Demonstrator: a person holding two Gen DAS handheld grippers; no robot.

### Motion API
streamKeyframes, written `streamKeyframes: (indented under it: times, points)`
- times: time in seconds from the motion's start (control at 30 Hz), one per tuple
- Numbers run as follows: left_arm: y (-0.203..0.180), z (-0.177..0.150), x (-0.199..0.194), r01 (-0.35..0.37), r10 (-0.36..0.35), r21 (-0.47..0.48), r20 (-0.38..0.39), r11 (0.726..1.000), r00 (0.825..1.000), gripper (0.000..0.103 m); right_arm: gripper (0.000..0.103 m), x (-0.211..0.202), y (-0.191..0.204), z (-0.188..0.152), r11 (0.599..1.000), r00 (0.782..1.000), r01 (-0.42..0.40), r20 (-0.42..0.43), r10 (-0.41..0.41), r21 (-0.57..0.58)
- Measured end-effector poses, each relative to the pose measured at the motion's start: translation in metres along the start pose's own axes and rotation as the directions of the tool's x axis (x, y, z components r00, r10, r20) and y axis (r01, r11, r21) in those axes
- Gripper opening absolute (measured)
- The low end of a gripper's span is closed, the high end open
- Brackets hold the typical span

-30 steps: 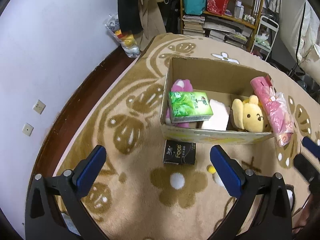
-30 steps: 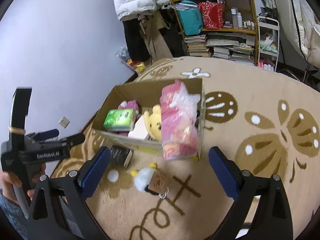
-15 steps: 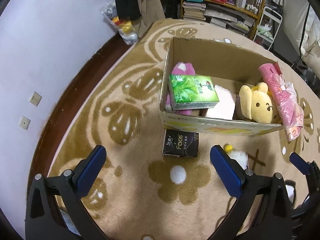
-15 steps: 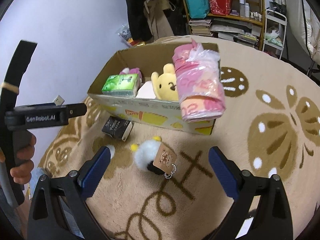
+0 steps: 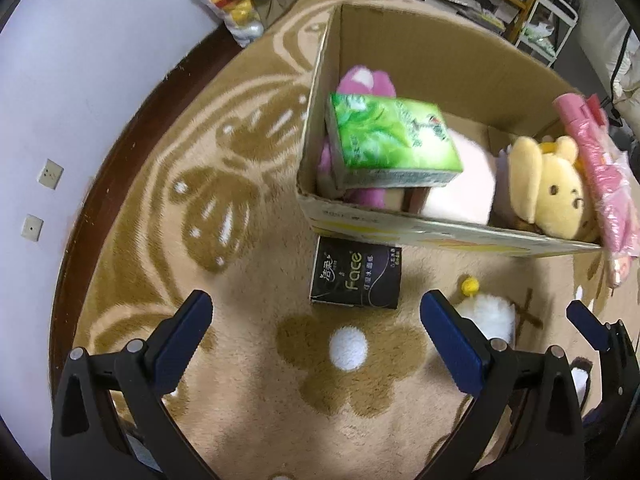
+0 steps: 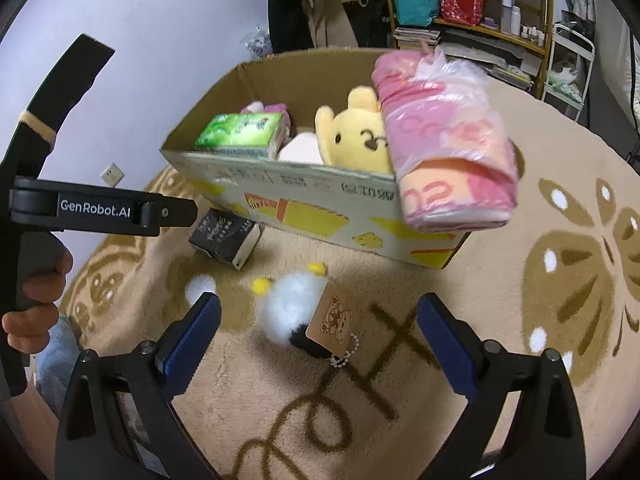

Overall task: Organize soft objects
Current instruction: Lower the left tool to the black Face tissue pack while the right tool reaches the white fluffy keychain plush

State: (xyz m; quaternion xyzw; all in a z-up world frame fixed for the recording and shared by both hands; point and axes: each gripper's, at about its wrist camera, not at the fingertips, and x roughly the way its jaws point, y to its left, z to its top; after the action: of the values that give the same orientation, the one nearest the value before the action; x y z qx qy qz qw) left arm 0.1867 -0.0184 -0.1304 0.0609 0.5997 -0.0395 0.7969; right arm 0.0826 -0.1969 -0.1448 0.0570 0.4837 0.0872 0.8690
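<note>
A cardboard box [image 5: 440, 232] [image 6: 304, 196] stands on the rug. It holds a green tissue pack [image 5: 390, 140] [image 6: 244, 130], a pink plush [image 5: 364, 82], a yellow bear plush [image 5: 548, 188] [image 6: 356, 136] and a pink wrapped bundle [image 5: 600, 176] [image 6: 444, 136] over its right end. A black tissue pack [image 5: 356, 278] [image 6: 226, 236] and a white fluffy plush [image 5: 486, 312] [image 6: 290, 304] with a tag lie on the rug in front. My left gripper [image 5: 316, 326] is open above the black pack. My right gripper [image 6: 318, 328] is open around the white plush.
A patterned beige rug [image 5: 224, 184] covers the floor. A purple wall [image 5: 60, 80] with sockets is at the left. Shelves [image 6: 472, 4] with bags and books, and hanging clothes, stand behind the box. The left gripper's body [image 6: 92, 208] shows at the left of the right wrist view.
Both grippers have moved down and closer to the rug and box. The white plush now lies between the right gripper's fingers. Both stay open.
</note>
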Motion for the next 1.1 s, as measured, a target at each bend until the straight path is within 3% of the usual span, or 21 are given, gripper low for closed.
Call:
streamKeyframes:
  times: [0.23, 0.53, 0.73, 0.97, 1.1]
  points:
    - [-0.002, 0.002, 0.024, 0.014, -0.014, -0.002, -0.065, 1.000, 0.998, 0.102, 0.102, 0.022, 0.000, -0.001, 1.000, 0.998, 0.000, -0.055, 0.000, -0.002]
    - [-0.015, 0.004, 0.041, 0.009, -0.006, 0.034, -0.093, 0.999, 0.996, 0.102, 0.102, 0.041, 0.001, 0.000, 1.000, 0.995, -0.007, -0.100, 0.006, -0.011]
    - [-0.017, 0.006, 0.059, 0.008, -0.006, 0.019, -0.134, 1.000, 0.991, 0.103, 0.102, 0.059, -0.004, -0.004, 0.997, 0.985, -0.045, -0.166, 0.053, 0.055]
    - [-0.029, 0.006, 0.075, 0.017, -0.010, 0.040, -0.167, 0.999, 0.986, 0.103, 0.102, 0.067, -0.006, -0.007, 0.999, 0.982, -0.010, -0.191, 0.018, 0.043]
    - [-0.032, 0.009, 0.083, 0.000, 0.007, 0.040, -0.173, 0.999, 0.985, 0.102, 0.088, 0.069, -0.004, -0.008, 1.000, 0.981, 0.010, -0.192, -0.006, 0.019]
